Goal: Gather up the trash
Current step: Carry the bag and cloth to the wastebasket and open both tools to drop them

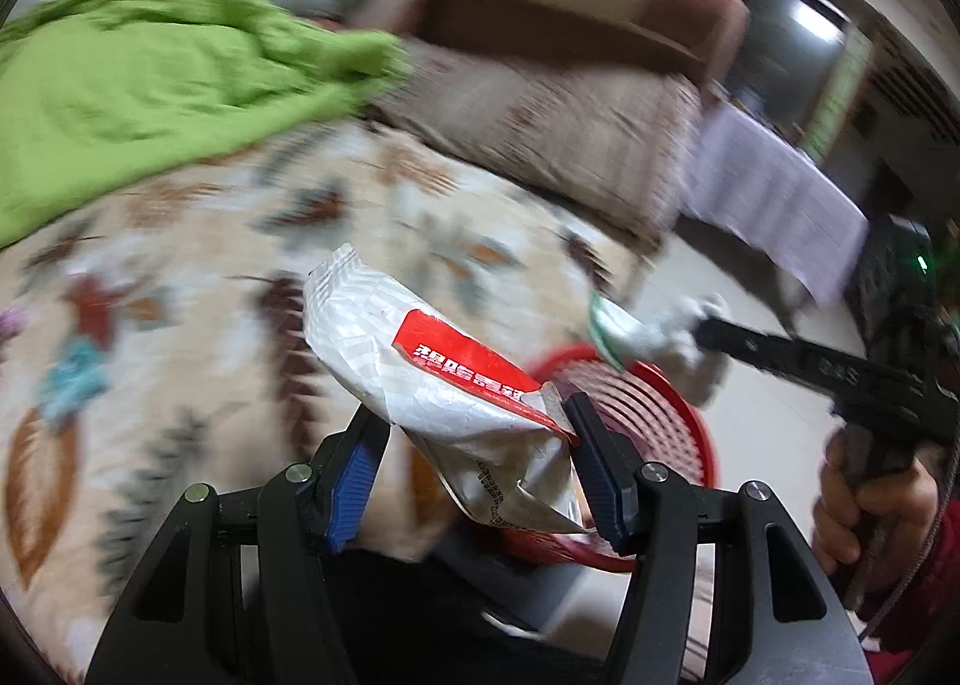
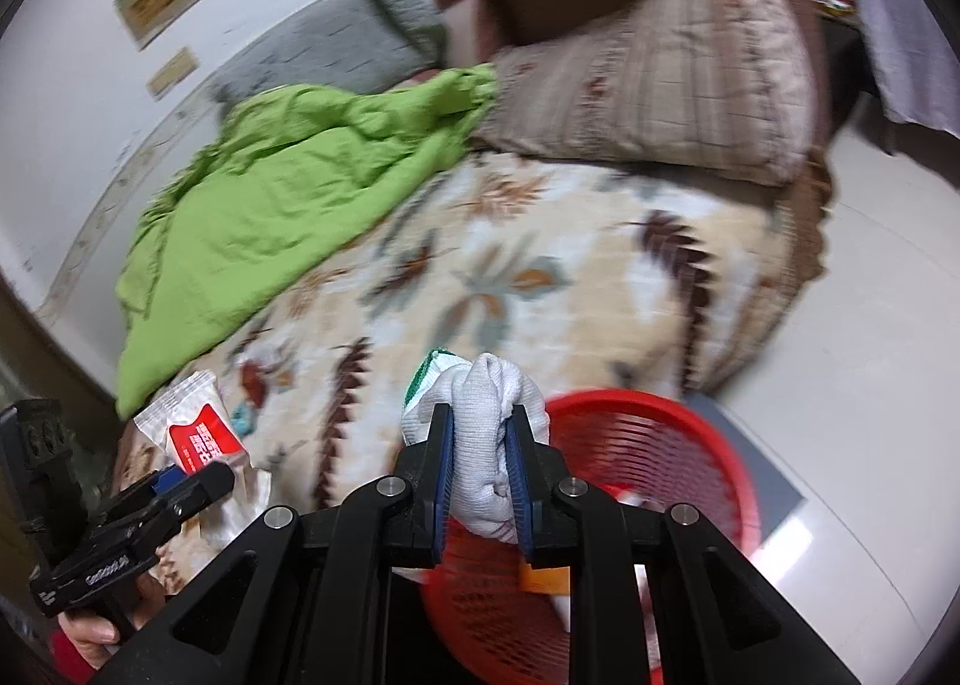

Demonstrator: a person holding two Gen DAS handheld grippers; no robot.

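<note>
My left gripper (image 1: 474, 415) is shut on a white snack wrapper with a red label (image 1: 432, 367), held above the bed's edge, just left of a red mesh basket (image 1: 648, 427). The wrapper also shows in the right wrist view (image 2: 192, 433). My right gripper (image 2: 480, 415) is shut on a rolled white cloth with a green edge (image 2: 480, 433), held over the near rim of the red basket (image 2: 648, 475). The cloth and right gripper (image 1: 690, 331) show in the left wrist view above the basket.
A bed with a leaf-patterned cover (image 2: 540, 277) carries a green blanket (image 2: 288, 181) and a beige pillow (image 2: 660, 78). The basket stands on a pale tiled floor (image 2: 870, 325) beside the bed. A table with a lilac cloth (image 1: 774, 187) is farther off.
</note>
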